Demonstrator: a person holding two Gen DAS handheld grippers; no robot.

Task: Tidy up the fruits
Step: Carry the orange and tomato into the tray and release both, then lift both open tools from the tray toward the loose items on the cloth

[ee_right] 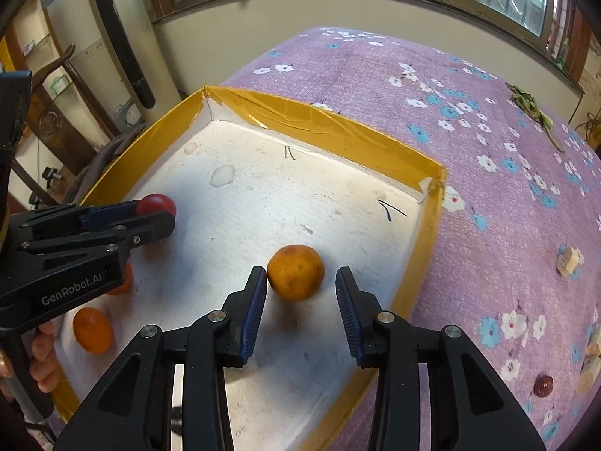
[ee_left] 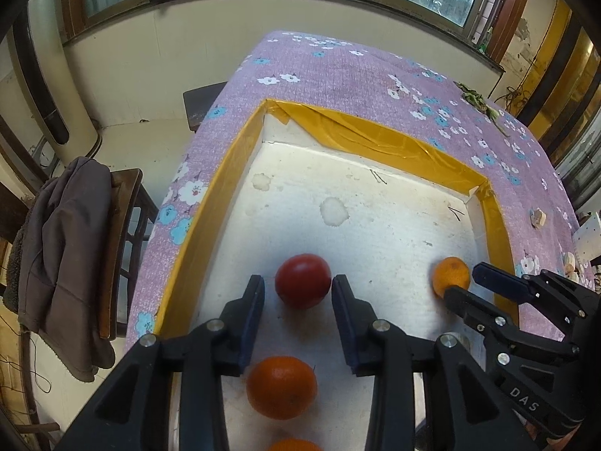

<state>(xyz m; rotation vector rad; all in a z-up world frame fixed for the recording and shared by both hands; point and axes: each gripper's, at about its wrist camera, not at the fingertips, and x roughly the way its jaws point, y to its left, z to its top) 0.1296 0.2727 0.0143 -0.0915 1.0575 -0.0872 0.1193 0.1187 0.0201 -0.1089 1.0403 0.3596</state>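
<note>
the round red tomato-like fruit (ee_left: 302, 281) is sitting on the floor of the shallow white foam tray with yellow-taped rim (ee_left: 210, 195), toward the tray's left side. your left gripper (ee_left: 298, 289) is pointing down at it with its blue-padded jaws standing apart on either side of the fruit; the right pad is just beside its skin, the left pad is clear of it, so nothing is being squeezed. nearer you in the tray, a glossy orange mandarin (ee_left: 281, 387) is lying between that gripper's arms, and the top of another orange fruit (ee_left: 295, 445) is peeking in at the tray's near edge. toward the tray's right side, the duller round orange (ee_right: 296, 277) is resting on the foam, and your right gripper (ee_right: 301, 293) is straddling it with jaws apart, the left pad just about touching, the right pad clear. the tray is lying on a purple flowered cloth (ee_right: 488, 225) covering the table.
</note>
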